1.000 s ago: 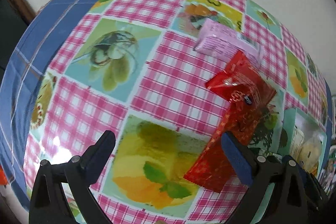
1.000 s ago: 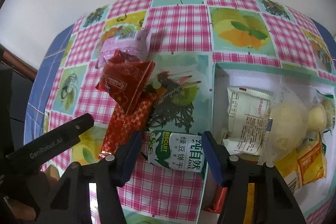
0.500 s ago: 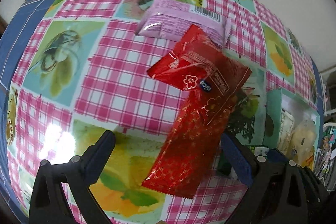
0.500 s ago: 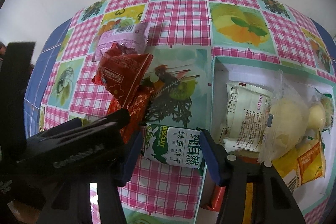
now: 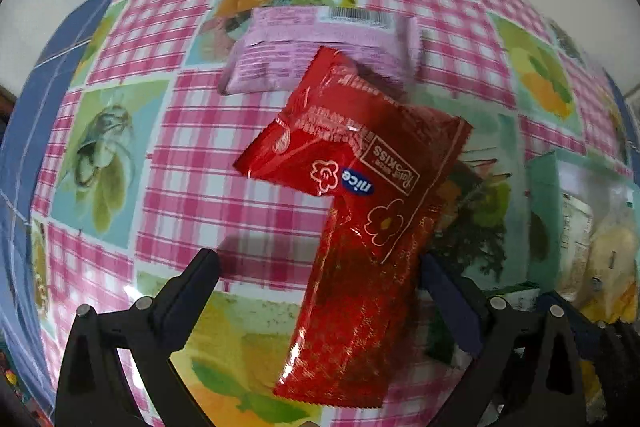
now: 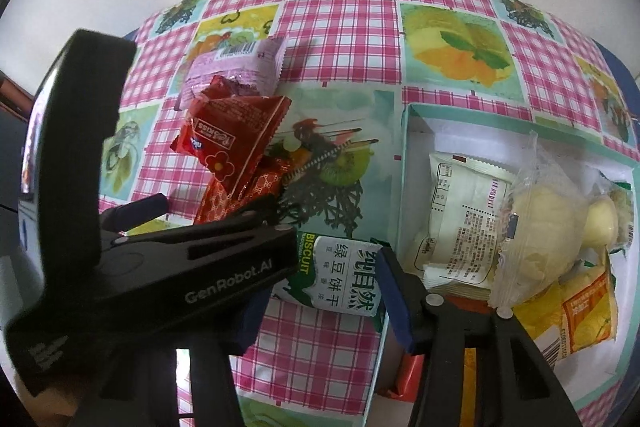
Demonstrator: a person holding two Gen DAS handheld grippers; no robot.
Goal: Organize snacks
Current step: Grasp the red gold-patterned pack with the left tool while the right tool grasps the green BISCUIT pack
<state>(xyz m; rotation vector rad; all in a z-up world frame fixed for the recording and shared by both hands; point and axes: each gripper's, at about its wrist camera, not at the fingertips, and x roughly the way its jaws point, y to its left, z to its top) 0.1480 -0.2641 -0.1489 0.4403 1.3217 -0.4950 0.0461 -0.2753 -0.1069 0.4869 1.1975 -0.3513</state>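
My left gripper [image 5: 320, 275] hangs open over the table, pointing down, and a long red patterned packet [image 5: 348, 327] lies between its fingers, untouched. A red "nice" packet [image 5: 352, 155] rests on that packet's far end, and a lilac packet [image 5: 320, 47] lies behind it. In the right wrist view my right gripper [image 6: 320, 307] straddles a green and white biscuit packet [image 6: 340, 279] beside the box. Its jaws are closing on the packet. The body of the left gripper [image 6: 200, 211] hides the right gripper's left finger.
A teal box [image 6: 404, 187] with a white inside stands at the right. It holds a white packet [image 6: 460, 219], a clear bag of yellow pastry [image 6: 548, 223] and a yellow-orange packet [image 6: 580, 311]. The chequered tablecloth [image 6: 340, 39] runs back to a white wall.
My left gripper has moved right and slightly down, and now straddles the long red packet. It has slid in front of the right gripper's left finger. The right jaws have narrowed around the biscuit packet.
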